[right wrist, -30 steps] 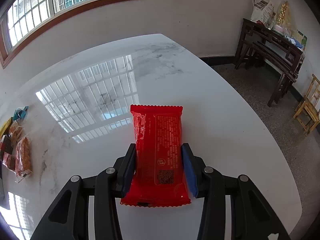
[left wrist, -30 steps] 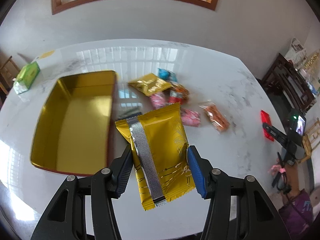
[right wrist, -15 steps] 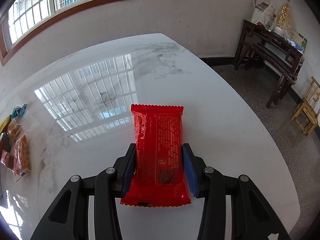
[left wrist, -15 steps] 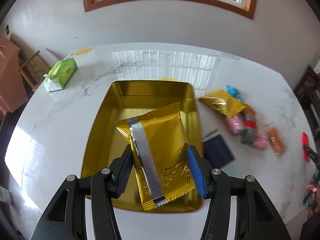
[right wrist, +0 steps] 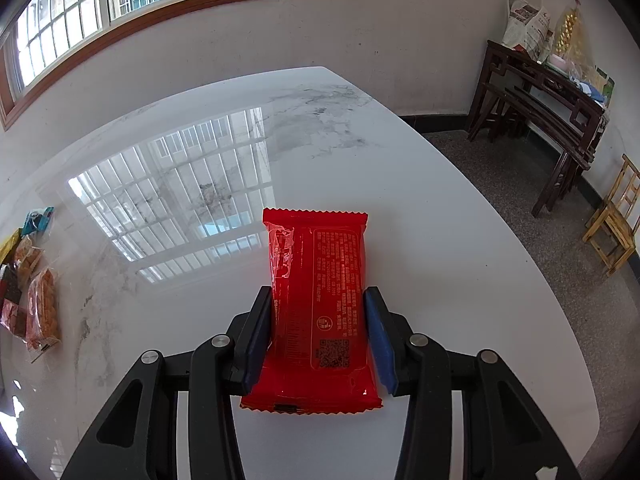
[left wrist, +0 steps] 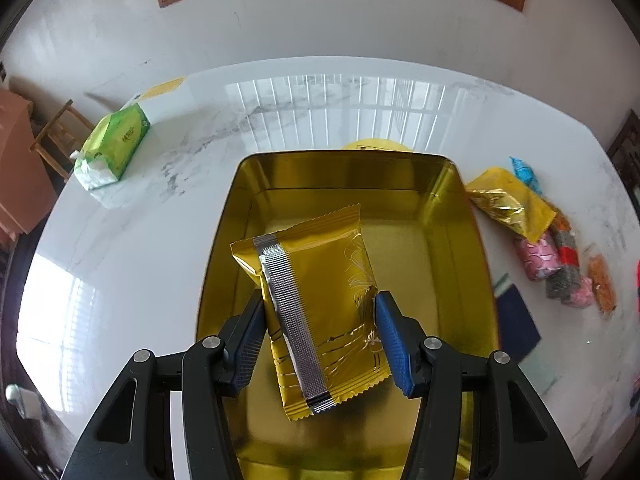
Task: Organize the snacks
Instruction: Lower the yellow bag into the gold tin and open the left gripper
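My left gripper (left wrist: 318,336) is shut on a gold snack packet (left wrist: 320,300) with a silver seam strip, and holds it above the inside of an open gold tin (left wrist: 352,176). The packet hangs between the blue pads, clear of the tin's floor. In the right wrist view my right gripper (right wrist: 316,336) is shut on a red snack packet (right wrist: 320,292) with white print and a QR code, over the white marble table (right wrist: 440,240). Several loose snacks (left wrist: 556,256) lie on the table to the right of the tin.
A green tissue pack (left wrist: 114,146) lies at the table's far left. A dark blue card (left wrist: 516,324) lies just right of the tin. More wrapped snacks (right wrist: 36,292) sit at the left edge of the right wrist view. Dark wooden furniture (right wrist: 540,96) and chairs stand beyond the table.
My left gripper has carried the gold packet leftward from beside the tin to over its inside, and the tin now fills the middle of its view. The right gripper and red packet have stayed put.
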`<state>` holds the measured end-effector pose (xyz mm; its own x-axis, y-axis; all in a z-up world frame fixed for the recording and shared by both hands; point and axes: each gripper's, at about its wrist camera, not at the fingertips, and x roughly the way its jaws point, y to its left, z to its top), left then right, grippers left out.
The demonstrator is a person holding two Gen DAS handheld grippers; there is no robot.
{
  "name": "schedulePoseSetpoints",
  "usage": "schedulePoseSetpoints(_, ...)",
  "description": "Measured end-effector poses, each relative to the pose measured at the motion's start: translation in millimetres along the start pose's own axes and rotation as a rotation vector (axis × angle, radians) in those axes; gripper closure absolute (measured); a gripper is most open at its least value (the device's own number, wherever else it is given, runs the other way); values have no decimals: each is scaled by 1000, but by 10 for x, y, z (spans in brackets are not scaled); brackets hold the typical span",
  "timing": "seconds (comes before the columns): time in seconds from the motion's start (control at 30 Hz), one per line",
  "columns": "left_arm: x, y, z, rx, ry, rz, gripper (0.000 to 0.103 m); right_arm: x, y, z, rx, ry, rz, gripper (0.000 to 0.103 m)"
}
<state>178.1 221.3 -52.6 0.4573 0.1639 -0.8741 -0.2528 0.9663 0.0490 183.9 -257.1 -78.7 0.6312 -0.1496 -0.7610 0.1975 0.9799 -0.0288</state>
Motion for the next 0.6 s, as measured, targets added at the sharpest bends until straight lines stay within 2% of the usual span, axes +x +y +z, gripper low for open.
schedulePoseSetpoints(0.2, 149, 4, 101, 62, 23, 47, 48, 0, -2, 0, 0, 0, 0, 61)
schedulePoseSetpoints(0.47, 356, 91, 179, 68, 72, 67, 42, 2, -2, 1, 0, 1, 0, 61)
schedulePoseSetpoints(0.53, 371, 105, 180, 68, 70, 61, 40, 2, -2, 1, 0, 1, 0, 61)
schedulePoseSetpoints(0.6, 349, 110, 179, 77, 47, 89, 36, 2, -1, 1, 0, 1, 0, 60)
